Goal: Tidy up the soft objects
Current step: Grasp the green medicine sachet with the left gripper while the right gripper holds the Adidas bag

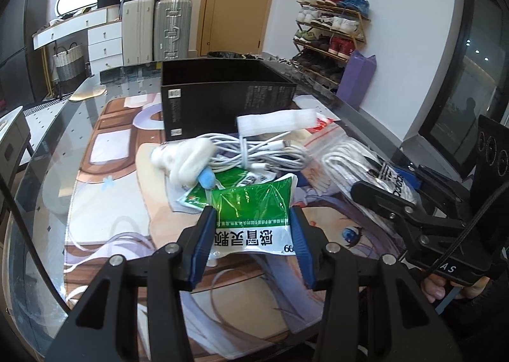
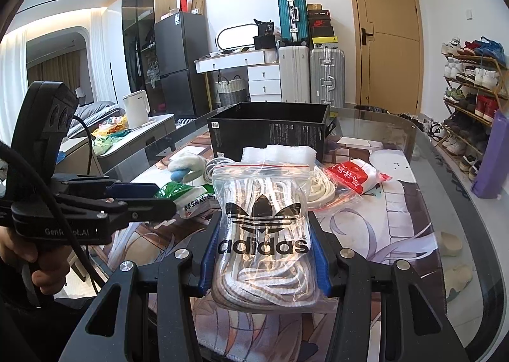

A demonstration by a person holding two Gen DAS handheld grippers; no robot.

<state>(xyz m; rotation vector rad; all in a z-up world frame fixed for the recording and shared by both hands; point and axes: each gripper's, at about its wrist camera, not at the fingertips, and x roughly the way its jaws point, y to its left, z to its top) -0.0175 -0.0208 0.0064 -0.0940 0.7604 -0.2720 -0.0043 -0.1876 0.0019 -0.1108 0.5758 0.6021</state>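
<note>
My left gripper (image 1: 251,219) is shut on a green and white medicine sachet (image 1: 254,212), its blue pads pressing both sides. A second green sachet (image 1: 216,187) lies under it on the mat. My right gripper (image 2: 264,228) is shut on a clear Adidas zip bag of laces (image 2: 264,234); that bag shows at the right in the left wrist view (image 1: 359,164). An open black box (image 1: 222,91) stands at the back of the mat, also in the right wrist view (image 2: 270,129). The left gripper (image 2: 152,199) shows at the left in the right wrist view.
On the mat lie a coiled white cable (image 1: 264,152), a white plush toy with a blue part (image 1: 187,161), a white foam strip (image 1: 276,120), a red and white packet (image 2: 353,177) and a cream rope coil (image 2: 321,190). The glass table edge (image 2: 451,177) curves at the right.
</note>
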